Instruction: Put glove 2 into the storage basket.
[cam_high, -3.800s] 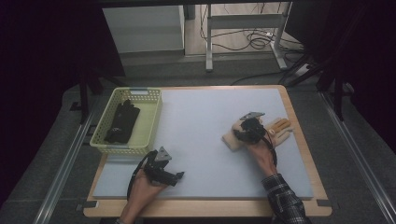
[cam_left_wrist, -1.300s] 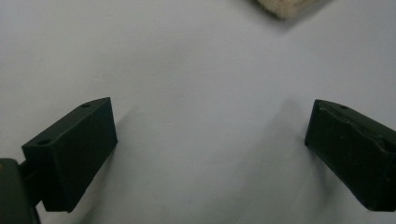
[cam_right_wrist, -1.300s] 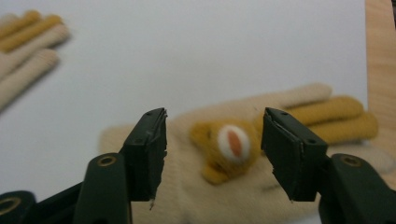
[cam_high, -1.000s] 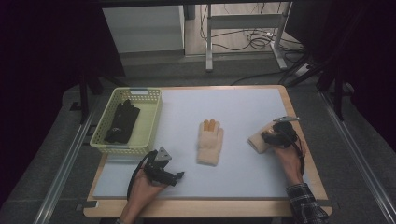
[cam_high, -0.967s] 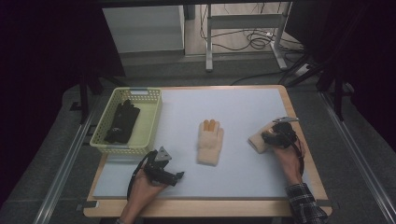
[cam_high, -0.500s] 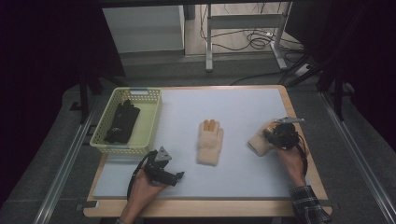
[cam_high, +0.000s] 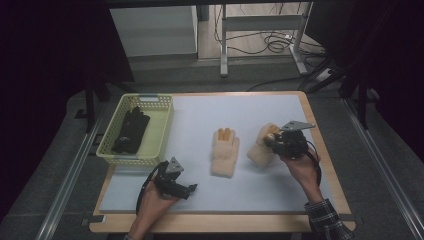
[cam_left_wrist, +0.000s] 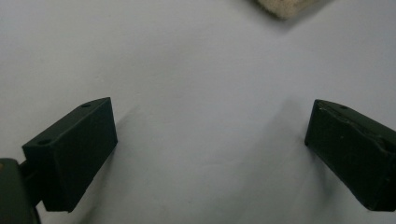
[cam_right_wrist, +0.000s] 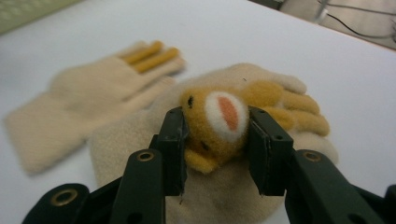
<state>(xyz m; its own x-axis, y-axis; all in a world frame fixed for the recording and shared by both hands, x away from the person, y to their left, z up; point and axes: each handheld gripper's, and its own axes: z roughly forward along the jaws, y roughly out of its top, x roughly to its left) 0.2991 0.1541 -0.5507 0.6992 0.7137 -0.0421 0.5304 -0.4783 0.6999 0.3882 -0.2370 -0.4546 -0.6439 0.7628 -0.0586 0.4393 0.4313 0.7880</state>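
Your right tool has just closed on the bear-face patch of the cream glove, right of its mate on the worktop. Your left tool rests wide open and empty on the near edge.

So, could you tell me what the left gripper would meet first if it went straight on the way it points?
Probably the cuff of the flat cream glove, whose corner shows beyond the open left gripper. Bare white mat lies between; depth is uncertain.

Dim surroundings; soft blurred background
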